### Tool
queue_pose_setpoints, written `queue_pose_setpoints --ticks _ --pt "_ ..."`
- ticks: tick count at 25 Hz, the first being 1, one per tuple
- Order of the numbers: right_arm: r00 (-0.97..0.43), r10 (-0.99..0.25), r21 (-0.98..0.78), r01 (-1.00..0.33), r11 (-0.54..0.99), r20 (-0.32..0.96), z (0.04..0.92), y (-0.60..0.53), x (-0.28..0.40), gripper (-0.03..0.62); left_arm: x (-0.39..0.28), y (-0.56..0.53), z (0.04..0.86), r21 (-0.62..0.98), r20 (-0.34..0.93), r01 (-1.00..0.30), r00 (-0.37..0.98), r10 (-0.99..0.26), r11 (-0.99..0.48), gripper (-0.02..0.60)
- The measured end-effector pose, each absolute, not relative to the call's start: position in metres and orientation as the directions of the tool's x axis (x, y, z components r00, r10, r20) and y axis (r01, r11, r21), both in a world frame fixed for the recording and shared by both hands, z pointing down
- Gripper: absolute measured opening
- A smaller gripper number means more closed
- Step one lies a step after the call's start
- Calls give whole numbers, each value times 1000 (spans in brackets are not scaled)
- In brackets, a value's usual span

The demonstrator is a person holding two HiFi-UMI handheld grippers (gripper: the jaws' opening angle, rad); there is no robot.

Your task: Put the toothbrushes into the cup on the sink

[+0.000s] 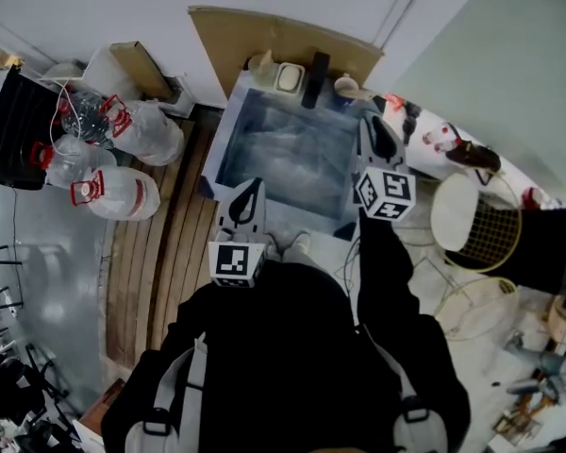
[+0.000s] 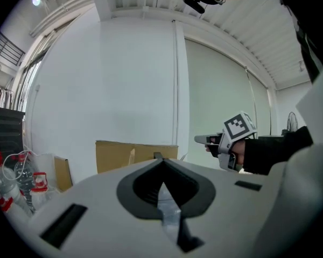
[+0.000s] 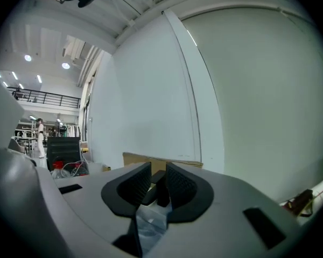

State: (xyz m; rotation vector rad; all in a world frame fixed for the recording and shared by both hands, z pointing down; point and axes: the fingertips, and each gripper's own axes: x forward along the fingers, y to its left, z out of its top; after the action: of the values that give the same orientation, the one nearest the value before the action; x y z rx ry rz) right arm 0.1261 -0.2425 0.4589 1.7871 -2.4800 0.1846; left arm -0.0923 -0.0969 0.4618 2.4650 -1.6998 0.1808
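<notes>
The steel sink [image 1: 228,149] lies ahead of me, and a beige cup [image 1: 346,86] stands on its back rim beside a black upright fixture [image 1: 316,78]. A second pale cup [image 1: 290,76] and a small bottle [image 1: 262,64] stand left of that fixture. I cannot make out any toothbrush. My left gripper [image 1: 253,185] hovers over the sink's near left corner, shut and empty [image 2: 160,163]. My right gripper [image 1: 372,121] is over the sink's right rim near the beige cup. Its jaws [image 3: 158,171] stand apart with nothing gripped, and the black fixture [image 3: 160,190] shows through the gap.
A cardboard sheet [image 1: 283,38] leans on the wall behind the sink. Water jugs [image 1: 113,193] and plastic bags [image 1: 149,130] crowd the floor at left, beside wooden slats [image 1: 165,262]. Wire baskets [image 1: 476,220] and clutter stand at right.
</notes>
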Motion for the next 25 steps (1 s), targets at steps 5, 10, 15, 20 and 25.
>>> queue_pose_setpoints --ticks 5,10,15,20,25 --pt "-340 -935 -56 -940 336 103 452 -192 112 13 -87 -100 454 38 156 -919 393 -906 -393 2" --pt "-324 -939 -89 -945 315 117 457 -157 106 2 -86 -97 460 39 176 -914 405 -897 -405 2" --pt "-308 -941 -139 -947 290 139 461 -132 107 2 -84 -95 463 53 166 -916 400 -901 -397 2" --pt "-310 -940 -126 -948 294 140 464 -109 98 2 -78 -91 459 82 152 -910 414 -897 -406 2" --pt "-295 -943 -115 -953 280 154 471 -98 96 2 -73 -92 461 45 158 -894 446 -881 -445 2"
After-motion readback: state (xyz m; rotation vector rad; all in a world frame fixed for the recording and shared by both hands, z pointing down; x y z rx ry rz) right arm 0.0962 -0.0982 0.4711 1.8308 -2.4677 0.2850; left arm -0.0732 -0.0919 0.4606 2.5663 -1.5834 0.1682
